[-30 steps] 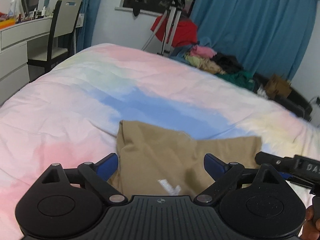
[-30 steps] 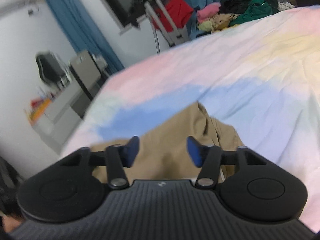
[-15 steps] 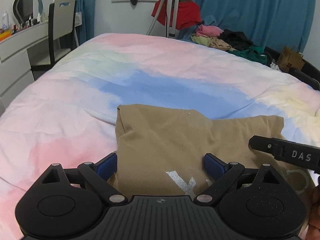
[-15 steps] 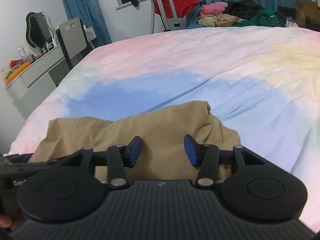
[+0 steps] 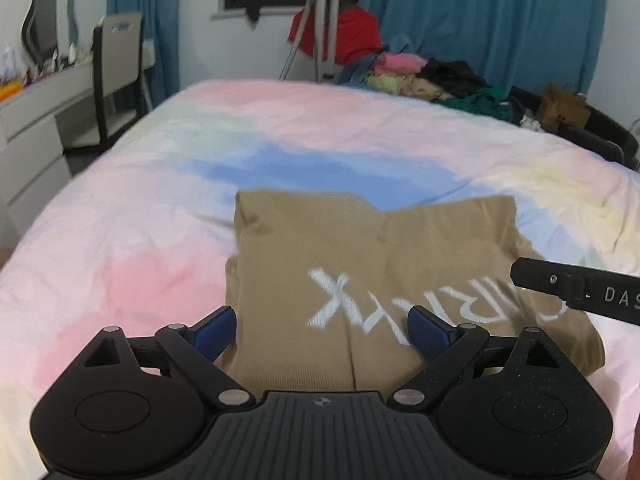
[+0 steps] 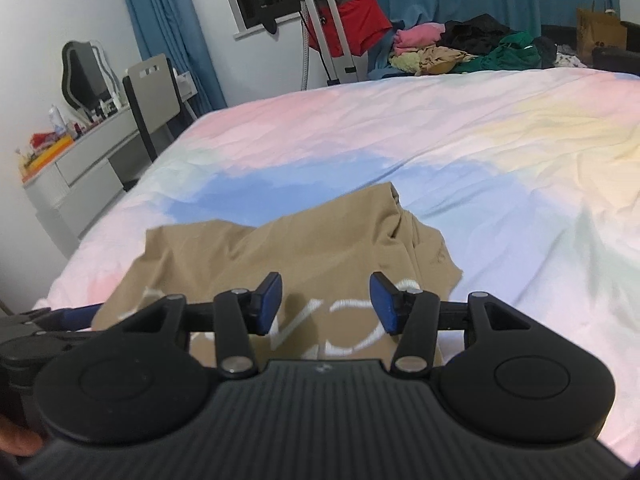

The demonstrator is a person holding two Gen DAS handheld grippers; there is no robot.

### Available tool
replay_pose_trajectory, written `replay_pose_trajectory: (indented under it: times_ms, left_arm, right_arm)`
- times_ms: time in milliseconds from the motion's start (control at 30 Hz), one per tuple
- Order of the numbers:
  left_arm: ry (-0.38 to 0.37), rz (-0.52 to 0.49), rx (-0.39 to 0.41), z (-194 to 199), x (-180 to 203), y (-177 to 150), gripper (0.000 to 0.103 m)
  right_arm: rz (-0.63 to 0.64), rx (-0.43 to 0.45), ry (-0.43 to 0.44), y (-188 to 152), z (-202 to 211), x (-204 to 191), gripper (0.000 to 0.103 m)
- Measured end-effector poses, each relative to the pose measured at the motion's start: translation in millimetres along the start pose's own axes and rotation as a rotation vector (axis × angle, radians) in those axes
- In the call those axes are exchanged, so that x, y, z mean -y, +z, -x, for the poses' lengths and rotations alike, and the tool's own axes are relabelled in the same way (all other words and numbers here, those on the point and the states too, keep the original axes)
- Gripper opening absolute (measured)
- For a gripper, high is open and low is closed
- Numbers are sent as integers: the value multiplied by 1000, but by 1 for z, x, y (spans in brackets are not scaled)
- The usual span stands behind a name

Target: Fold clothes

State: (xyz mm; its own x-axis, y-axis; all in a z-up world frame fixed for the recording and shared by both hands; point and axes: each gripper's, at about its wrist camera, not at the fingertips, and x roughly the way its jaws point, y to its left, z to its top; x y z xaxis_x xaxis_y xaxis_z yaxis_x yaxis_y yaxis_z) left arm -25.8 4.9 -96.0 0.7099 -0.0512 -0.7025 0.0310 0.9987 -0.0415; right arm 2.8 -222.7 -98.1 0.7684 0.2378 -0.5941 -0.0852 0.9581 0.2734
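Observation:
A tan garment (image 5: 340, 256) with white lettering lies folded on the pastel bedspread (image 5: 160, 208), its far right corner bunched up (image 6: 396, 208). My left gripper (image 5: 322, 332) hovers open over the garment's near edge, its blue pads wide apart and nothing pinched. My right gripper (image 6: 326, 304) stands open about half way above the lettering on the garment (image 6: 248, 252), with no cloth between its pads. In the left wrist view the right gripper's black finger (image 5: 580, 292) reaches in from the right. The left gripper's body (image 6: 36, 332) shows at the left edge of the right wrist view.
A heap of mixed clothes (image 5: 432, 80) lies beyond the bed's far edge, beside a stand draped with a red garment (image 5: 340, 36). A chair (image 5: 120, 76) and a grey dresser (image 5: 36, 128) stand on the left. A brown paper bag (image 6: 600, 36) sits at the far right.
Both views have levelled out of a tilt and drawn back toward the near edge of the garment, so its white lettering now shows. The garment itself lies where it was.

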Motion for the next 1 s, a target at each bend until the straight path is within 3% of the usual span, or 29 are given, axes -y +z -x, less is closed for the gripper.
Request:
replay_pose_trajectory:
  times_ms: [200, 633, 867, 933, 1000]
  left_arm:
    - [-24, 67, -67, -15, -10, -3, 96]
    - [-127, 281, -124, -12, -42, -1, 98]
    - [-304, 525, -142, 33, -81, -21, 98]
    - [-400, 638, -168, 40, -96, -36, 98]
    - [-439, 722, -157, 47, -109, -49, 98]
  right_arm:
    - [22, -81, -23, -11, -24, 2, 51]
    - [32, -84, -43, -16, -29, -2, 52]
    - [33, -78, -45, -17, -27, -3, 52]
    - [34, -76, -44, -18, -27, -3, 52]
    - [33, -75, -42, -18, -26, -3, 52]
